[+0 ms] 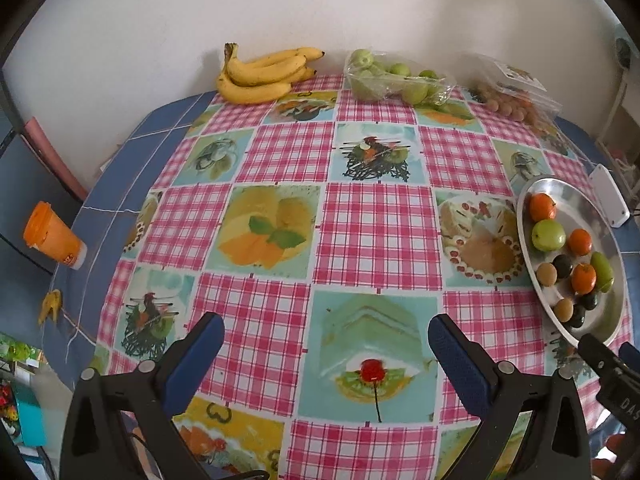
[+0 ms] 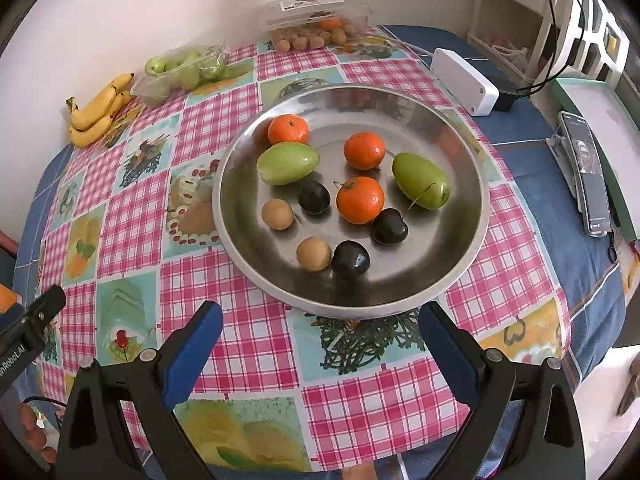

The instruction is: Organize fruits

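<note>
- Right gripper [image 2: 320,332]: blue pads [image 2: 198,348] spread wide, nothing between them. It hangs over the checked tablecloth [image 2: 248,344], just short of the near rim of the metal plate [image 2: 472,240].
- Left gripper [image 1: 326,354]: jaws likewise spread wide and empty, above open cloth, well apart from any fruit. The plate sits off to its right.
- Plate contents, right wrist view: 3 tangerines [image 2: 360,199], 2 green oblong fruits [image 2: 420,181], 3 dark plum-like fruits [image 2: 350,259], 2 small tan round fruits [image 2: 313,254]. All loose and mixed; several touch a neighbour.
- Far edge of table, against the wall: banana bunch [image 1: 262,74], an open clear bag of green fruit [image 1: 396,78], a clear clamshell box of tan fruit [image 2: 316,20], lid not fully shut as far as I can tell.
- Off-task items: white box [image 2: 464,80] and a phone [image 2: 588,176] to the right of the plate.
- Judgement on step: between picks. Neither gripper holds anything, and the plate's fruit is unsorted.
- Next move calls for: right gripper forward and down over 1 fruit. The nearest dark fruit touches a tan one, so the pads must straddle it without nudging its neighbour. Round fruit on smooth metal will likely roll; close gently.
</note>
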A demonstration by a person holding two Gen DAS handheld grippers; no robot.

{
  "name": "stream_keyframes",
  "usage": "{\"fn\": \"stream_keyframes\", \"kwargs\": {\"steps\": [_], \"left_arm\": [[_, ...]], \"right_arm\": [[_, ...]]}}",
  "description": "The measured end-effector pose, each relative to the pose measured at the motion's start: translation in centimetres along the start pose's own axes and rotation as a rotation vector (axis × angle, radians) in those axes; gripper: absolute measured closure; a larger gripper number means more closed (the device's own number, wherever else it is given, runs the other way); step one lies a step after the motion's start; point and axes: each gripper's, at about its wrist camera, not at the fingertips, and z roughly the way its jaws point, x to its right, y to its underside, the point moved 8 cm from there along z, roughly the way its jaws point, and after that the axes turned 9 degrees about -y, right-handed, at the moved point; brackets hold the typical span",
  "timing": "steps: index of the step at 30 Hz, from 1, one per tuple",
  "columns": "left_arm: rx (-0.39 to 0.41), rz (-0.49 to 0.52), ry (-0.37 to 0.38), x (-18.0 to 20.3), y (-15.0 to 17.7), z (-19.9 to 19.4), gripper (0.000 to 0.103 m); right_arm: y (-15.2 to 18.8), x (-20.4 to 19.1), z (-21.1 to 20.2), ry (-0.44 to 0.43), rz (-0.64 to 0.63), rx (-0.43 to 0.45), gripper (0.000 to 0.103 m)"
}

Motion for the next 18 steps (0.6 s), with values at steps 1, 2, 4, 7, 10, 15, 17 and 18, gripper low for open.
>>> {"fn": "stream_keyframes", "kwargs": {"steps": [1,2,4,7,10,15,17,18], "left_arm": [[-0.002,0.000,0.000,-0.01,0.05,0.04,0.000],[-0.005,0.002,-0.001,0.00,0.12,0.07,0.000],[-0.010,0.009,-0.005,0.10,0.21,0.12,0.000],[-0.020,0.016,-0.007,0.27,0.28,0.26,0.000],[-0.027,0.018,0.001,0.37,0.34,0.33,0.000],[-0.040,0.023,0.007,0.55,0.49,0.51,0.000],[-0.043,0.026,0.006,0.58,0.52,0.58,0.000],[-0.043,0.027,0.007,0.62,0.52,0.58,0.000]], "right_arm": [[0.00,0.05,-0.03,0.000,0.002,0.001,0.005],[0.00,0.10,-0.07,0.000,0.004,0.002,0.005],[0.00,0.10,-0.10,0.000,0.004,0.002,0.005],[-0.04,-0.04,-0.13,-0.001,-0.002,0.003,0.005],[-0.01,-0.13,-0.14,0.001,-0.004,0.002,0.005],[-0.06,-0.13,-0.17,0.001,-0.002,0.006,0.005],[-0.10,-0.12,-0.15,-0.001,-0.004,0.004,0.005],[-0.13,-0.14,-0.17,-0.002,-0.004,0.005,0.005]]}}
